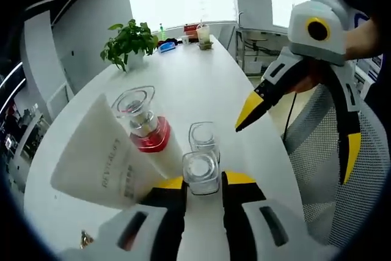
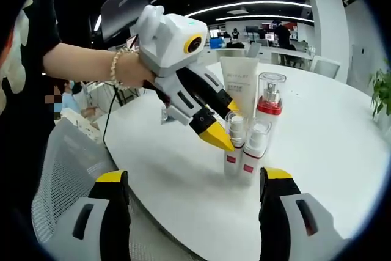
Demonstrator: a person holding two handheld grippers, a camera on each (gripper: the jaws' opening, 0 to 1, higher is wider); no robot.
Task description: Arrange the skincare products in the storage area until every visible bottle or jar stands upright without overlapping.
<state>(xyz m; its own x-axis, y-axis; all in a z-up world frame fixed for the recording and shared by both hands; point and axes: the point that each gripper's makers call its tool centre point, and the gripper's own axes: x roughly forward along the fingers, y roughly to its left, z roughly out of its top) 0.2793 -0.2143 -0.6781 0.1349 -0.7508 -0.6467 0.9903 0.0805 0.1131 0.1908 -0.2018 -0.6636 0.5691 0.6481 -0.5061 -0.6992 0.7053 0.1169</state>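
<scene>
Standing together on the white round table [image 2: 342, 151] are four skincare items: a white squeeze tube [image 2: 239, 85], a tall pump bottle with a red collar [image 2: 269, 105], and two small clear-capped bottles [image 2: 244, 146] side by side in front of them. All four look upright and none lies on another, though the pair of small bottles stands nearly touching.

Your left gripper [image 2: 221, 125] has its yellow-tipped jaws on either side of the small bottle [image 1: 200, 172] nearer that hand. In the left gripper view the bottle's clear cap sits between the jaw tips; whether the jaws are pressing it or only bracketing it cannot be told. The second small bottle [image 1: 203, 140] stands just behind the first, and the tube and pump bottle [image 1: 145, 128] rise just beside it to the left of that view.

Your right gripper [image 2: 195, 181] is spread wide and empty, held off the table edge, short of the small bottles. It also appears in the left gripper view [image 1: 293, 120], raised above the table to the right of the bottles.

Judged from this layout, the step in hand is a final adjustment of the front small bottle. The next move calls for a gentle release or a small nudge apart from its neighbour, keeping the jaws from tipping either bottle, then drawing the left gripper straight back.
</scene>
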